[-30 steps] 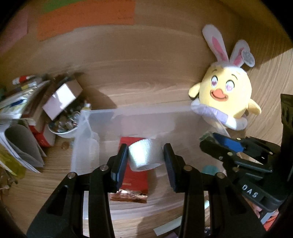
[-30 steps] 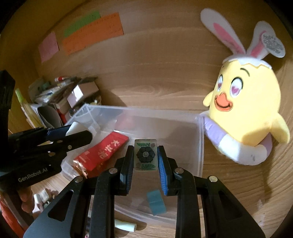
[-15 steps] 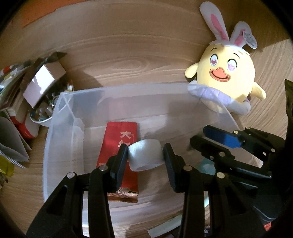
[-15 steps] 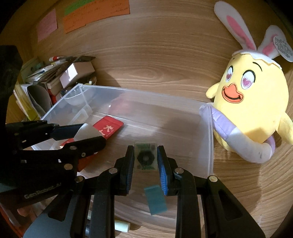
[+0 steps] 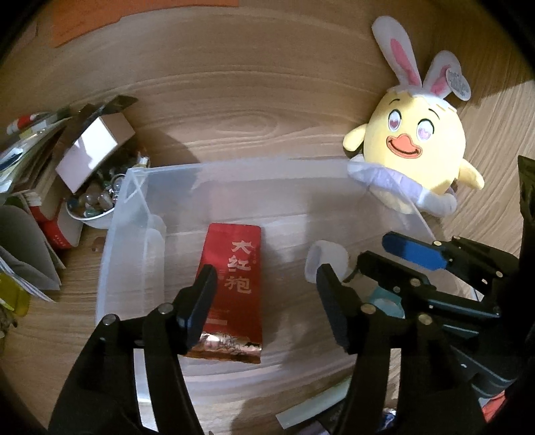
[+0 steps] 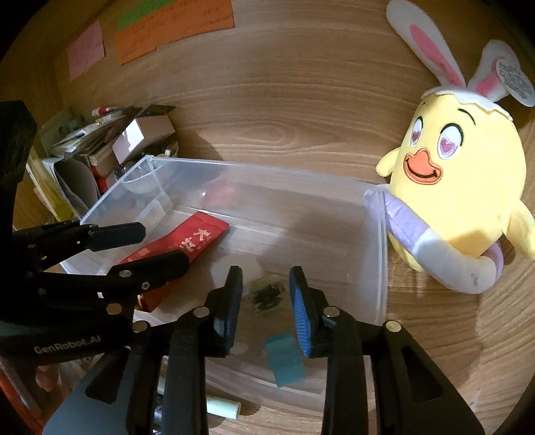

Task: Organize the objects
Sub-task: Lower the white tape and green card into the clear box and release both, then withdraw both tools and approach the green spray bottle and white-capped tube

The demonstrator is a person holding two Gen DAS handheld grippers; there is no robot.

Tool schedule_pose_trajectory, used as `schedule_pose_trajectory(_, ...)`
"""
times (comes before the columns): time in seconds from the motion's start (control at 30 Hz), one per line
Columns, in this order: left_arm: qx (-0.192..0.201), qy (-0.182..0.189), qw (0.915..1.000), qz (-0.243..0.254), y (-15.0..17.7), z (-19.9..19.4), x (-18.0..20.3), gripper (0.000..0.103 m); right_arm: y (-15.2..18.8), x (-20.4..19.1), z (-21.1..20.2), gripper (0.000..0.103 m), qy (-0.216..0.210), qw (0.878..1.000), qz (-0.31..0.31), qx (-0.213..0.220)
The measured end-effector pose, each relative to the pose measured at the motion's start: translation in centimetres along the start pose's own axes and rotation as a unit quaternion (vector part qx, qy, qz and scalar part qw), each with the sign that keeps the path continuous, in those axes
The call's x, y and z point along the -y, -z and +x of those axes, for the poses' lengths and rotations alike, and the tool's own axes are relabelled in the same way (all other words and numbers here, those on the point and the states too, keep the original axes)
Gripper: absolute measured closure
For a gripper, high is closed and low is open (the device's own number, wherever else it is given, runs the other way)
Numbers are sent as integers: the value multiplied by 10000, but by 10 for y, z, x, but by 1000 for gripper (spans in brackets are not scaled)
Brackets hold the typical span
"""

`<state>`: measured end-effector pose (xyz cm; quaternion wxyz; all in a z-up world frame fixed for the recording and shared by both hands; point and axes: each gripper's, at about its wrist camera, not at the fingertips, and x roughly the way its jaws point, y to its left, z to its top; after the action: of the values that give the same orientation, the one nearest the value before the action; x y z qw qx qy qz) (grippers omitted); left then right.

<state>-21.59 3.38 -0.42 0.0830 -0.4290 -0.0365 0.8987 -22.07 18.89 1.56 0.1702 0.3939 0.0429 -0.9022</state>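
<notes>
counter: wood grain, runs under everything; coloured paper notes stuck at the far left.
clear bin: open-top translucent tub at centre; bare strip of counter beyond its far wall, both grippers over its near half.
plush chick: yellow, bunny ears, leans against the bin's far right corner, touching the wall.
clutter pile: books, papers, small open carton and a bowl of small bits, packed just beside the bin's left wall.
left gripper: over the bin's near left part, pointing far; jaws spread wide, nothing between them; right wrist view shows it at the left edge above the red packet.
right gripper: over the bin's near right part, pointing far and down; jaws parted, not touching anything; blue pad on the right jaw.
red tea packet: flat on the bin floor, left of centre, long side running near to far, gold end near.
white roll: in the bin right of the packet, just past the left gripper's right jaw tip, clear of it.
flower tile: small, dark pattern, blurred, between the right gripper's jaws but apart from both; cannot tell whether it rests on the floor.
teal block: on the bin floor near the near wall, by the right jaw.
pale green stick: on the counter just outside the bin's near wall.
</notes>
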Motion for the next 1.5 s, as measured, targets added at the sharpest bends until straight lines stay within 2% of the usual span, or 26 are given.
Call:
schedule_pose_trajectory(0.1, 60, 39, 9999, -95, -2, -7, -4, 39, -2, -1, -10, 64, 29, 9999, 9, 161)
schedule_pose_trajectory(0.17, 128, 67, 9997, -173, -1, -16, -7, 32, -2, -1, -22, 51, 82, 9993, 32, 352)
schedule_pose_trajectory(0.23, 237, 85, 9994, -230, 0, -25, -8, 28, -2, -2, -32, 46, 149, 9987, 36, 492)
schedule_pose_trajectory(0.4, 426, 83, 9989, -179, 7, -49, -6, 24, 3, -4, -52, 41, 195, 9976, 31, 661)
schedule_pose_trajectory(0.47, 537, 67, 9984, -144, 12, -61, -5, 18, 7, -5, -60, 39, 189, 9972, 28, 721)
schedule_pose_trajectory(0.57, 742, -73, 9972, -76, 20, -77, -3, 13, 16, -8, -74, 38, 204, 9964, 10, 828)
schedule_pose_trajectory(0.7, 937, -367, 9949, 44, 30, -90, -2, 11, 28, -10, -92, 37, 171, 9954, 28, 946)
schedule_pose_trajectory(0.9, 1027, -446, 9937, 22, 52, -108, -6, 11, 52, -12, -109, 37, 119, 9951, 104, 977)
schedule_pose_trajectory(1.1, 1164, -491, 9920, -33, 73, -127, -8, 10, 80, -17, -113, 37, 52, 9966, 205, 793)
schedule_pose_trajectory(1.27, 1141, -426, 9925, -79, 93, -136, -9, 10, 102, -27, -114, 37, -20, 9976, 192, 669)
schedule_pose_trajectory(1.5, 902, -364, 9952, -117, 128, -135, -6, 10, 133, -39, -109, 37, -230, 9984, 299, 431)
